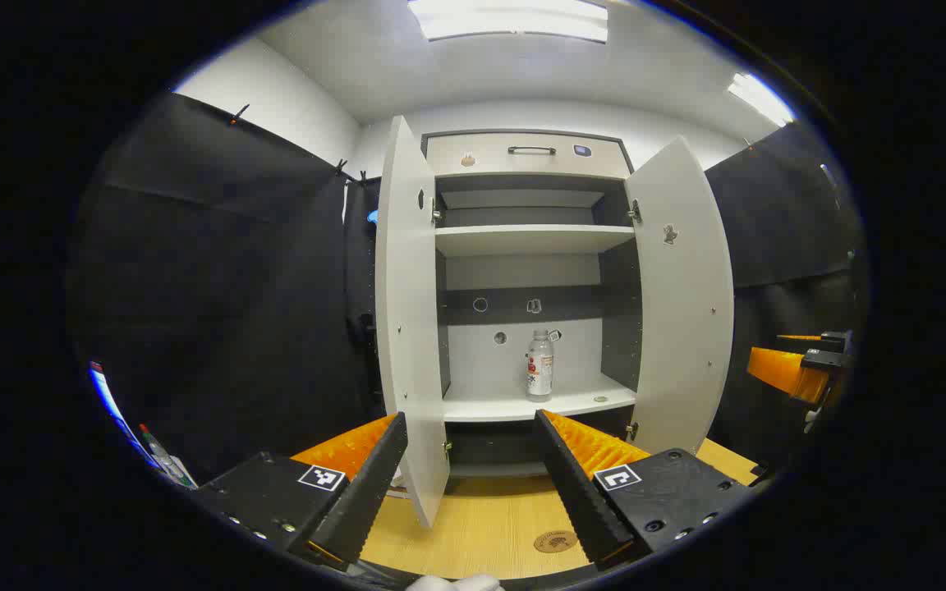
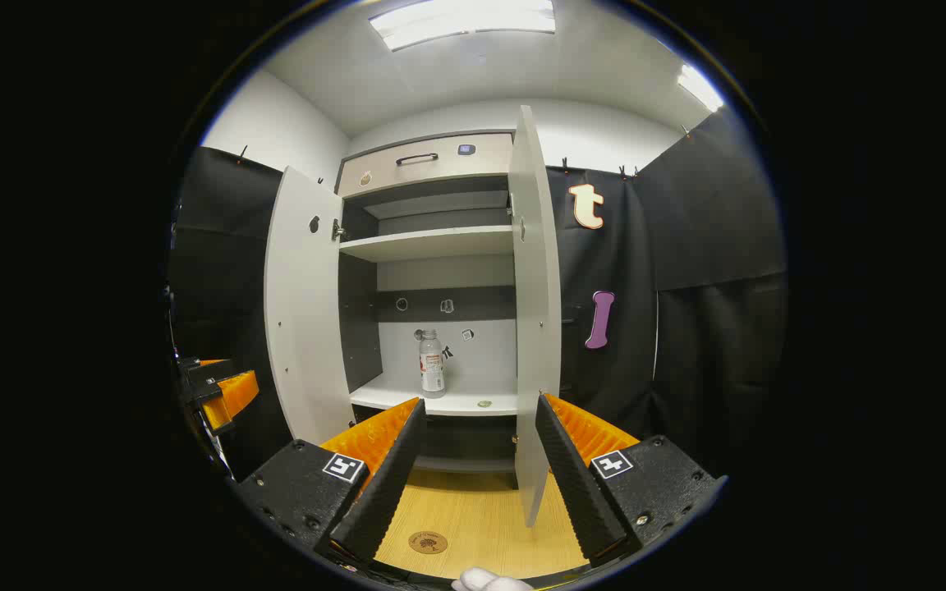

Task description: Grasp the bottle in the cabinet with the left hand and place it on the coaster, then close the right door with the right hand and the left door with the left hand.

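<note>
A clear bottle (image 1: 539, 364) with a white cap stands upright on the cabinet's lower shelf (image 1: 514, 405); the right gripper view has the bottle (image 2: 432, 363) too. Both cabinet doors stand open: the left door (image 1: 409, 328) and the right door (image 1: 681, 295) in the left gripper view, the right door (image 2: 534, 328) edge-on in the right gripper view. A round brown coaster (image 1: 555, 541) lies on the wooden table below, also coaster (image 2: 428, 542). My left gripper (image 1: 469, 443) is open and empty, well short of the cabinet. My right gripper (image 2: 481, 431) is open and empty too.
The cabinet has an upper shelf (image 1: 532, 238) and a top drawer with a handle (image 1: 531, 150). The wooden tabletop (image 1: 481, 525) reaches up to the cabinet base. The other gripper (image 1: 801, 369) is at the far right of the left gripper view. Black cloth walls close both sides.
</note>
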Demonstrator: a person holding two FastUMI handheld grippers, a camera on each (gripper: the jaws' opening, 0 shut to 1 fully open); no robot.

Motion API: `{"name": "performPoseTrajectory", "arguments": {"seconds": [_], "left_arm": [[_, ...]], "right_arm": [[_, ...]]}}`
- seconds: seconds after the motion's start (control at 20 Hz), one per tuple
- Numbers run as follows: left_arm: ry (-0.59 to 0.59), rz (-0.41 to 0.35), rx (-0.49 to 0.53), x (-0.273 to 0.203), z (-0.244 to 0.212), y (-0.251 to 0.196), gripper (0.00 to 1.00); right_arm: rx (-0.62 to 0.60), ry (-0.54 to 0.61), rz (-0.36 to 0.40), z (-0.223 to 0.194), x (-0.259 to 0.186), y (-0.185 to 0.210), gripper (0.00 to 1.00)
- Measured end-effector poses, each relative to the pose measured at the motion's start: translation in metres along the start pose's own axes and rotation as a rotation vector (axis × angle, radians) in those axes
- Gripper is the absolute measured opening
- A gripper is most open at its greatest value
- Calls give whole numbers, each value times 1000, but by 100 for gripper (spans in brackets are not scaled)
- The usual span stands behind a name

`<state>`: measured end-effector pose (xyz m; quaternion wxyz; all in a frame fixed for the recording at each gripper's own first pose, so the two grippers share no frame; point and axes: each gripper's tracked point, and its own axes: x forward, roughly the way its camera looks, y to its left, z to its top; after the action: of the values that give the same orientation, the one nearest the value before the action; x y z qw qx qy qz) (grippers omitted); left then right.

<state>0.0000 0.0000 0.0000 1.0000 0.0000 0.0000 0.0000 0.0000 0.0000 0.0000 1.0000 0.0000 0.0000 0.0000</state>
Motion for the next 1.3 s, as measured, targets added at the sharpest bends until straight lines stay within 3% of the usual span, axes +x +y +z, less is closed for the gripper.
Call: {"name": "performPoseTrajectory", "arguments": {"seconds": [0.5,0.55,0.75,0.8,1.0,1.3], "left_arm": [[1,-10,7,3,0,4,94],[0,-9,11,4,0,5,98],[7,-18,15,19,-2,1,95],[7,-23,15,27,-2,-2,92],[-7,-43,23,79,1,-21,94],[-68,-74,46,203,23,-65,95]], "right_arm": [[12,5,-1,-2,4,8,83],[14,6,-2,-2,4,8,83],[6,14,0,-3,7,9,83],[3,17,3,-4,9,8,83],[-12,28,25,-4,24,9,83],[6,28,53,0,62,-2,83]]}}
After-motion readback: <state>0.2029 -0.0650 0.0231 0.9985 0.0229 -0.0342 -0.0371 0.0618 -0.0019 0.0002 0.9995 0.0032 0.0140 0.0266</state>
